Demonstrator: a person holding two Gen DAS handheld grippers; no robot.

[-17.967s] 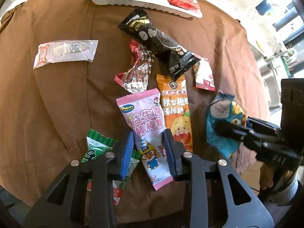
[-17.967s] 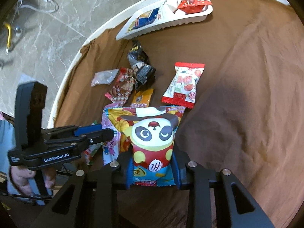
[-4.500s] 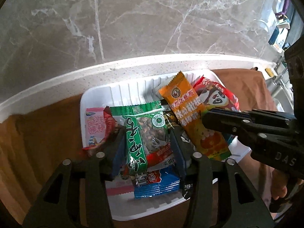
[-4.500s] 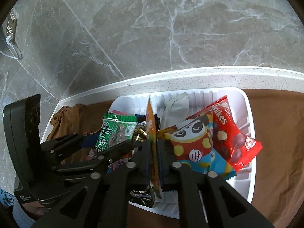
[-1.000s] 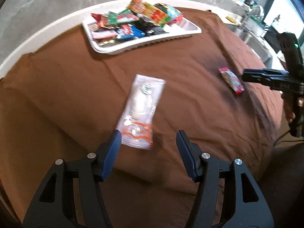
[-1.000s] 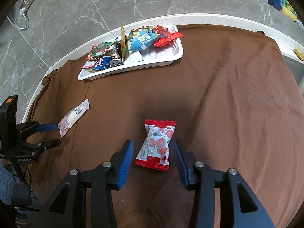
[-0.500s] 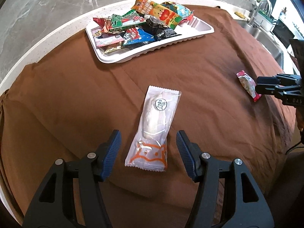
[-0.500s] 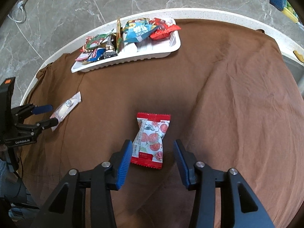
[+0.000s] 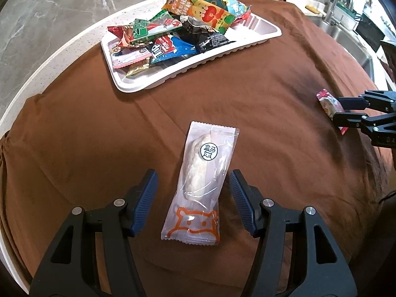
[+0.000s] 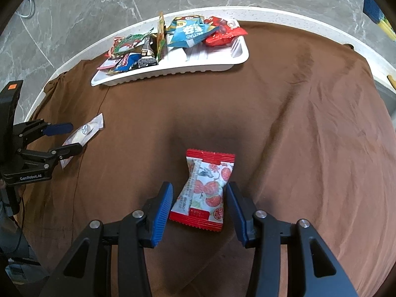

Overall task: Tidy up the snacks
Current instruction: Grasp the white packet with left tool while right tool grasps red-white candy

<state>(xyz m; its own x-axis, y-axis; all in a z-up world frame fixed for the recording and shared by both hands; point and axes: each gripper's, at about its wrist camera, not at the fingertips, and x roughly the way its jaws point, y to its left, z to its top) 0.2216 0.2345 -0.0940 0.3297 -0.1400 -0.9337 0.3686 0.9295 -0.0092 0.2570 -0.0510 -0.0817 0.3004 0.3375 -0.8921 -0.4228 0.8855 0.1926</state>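
Both grippers have closed in on their packets since a second ago. Left gripper (image 9: pixel 193 200) straddles the clear pastry packet (image 9: pixel 201 183), right gripper (image 10: pixel 198 208) the red-and-white candy packet (image 10: pixel 204 190); jaws spread, pads not pressing

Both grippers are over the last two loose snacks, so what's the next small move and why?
Probably close both: the left gripper straddles the clear packet, the right gripper the red-and-white packet, pads open, both flat on the cloth.

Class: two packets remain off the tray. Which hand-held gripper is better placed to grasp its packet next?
Probably the right hand-held gripper: its open jaws stand closer around the red packet than the left's around the clear packet.
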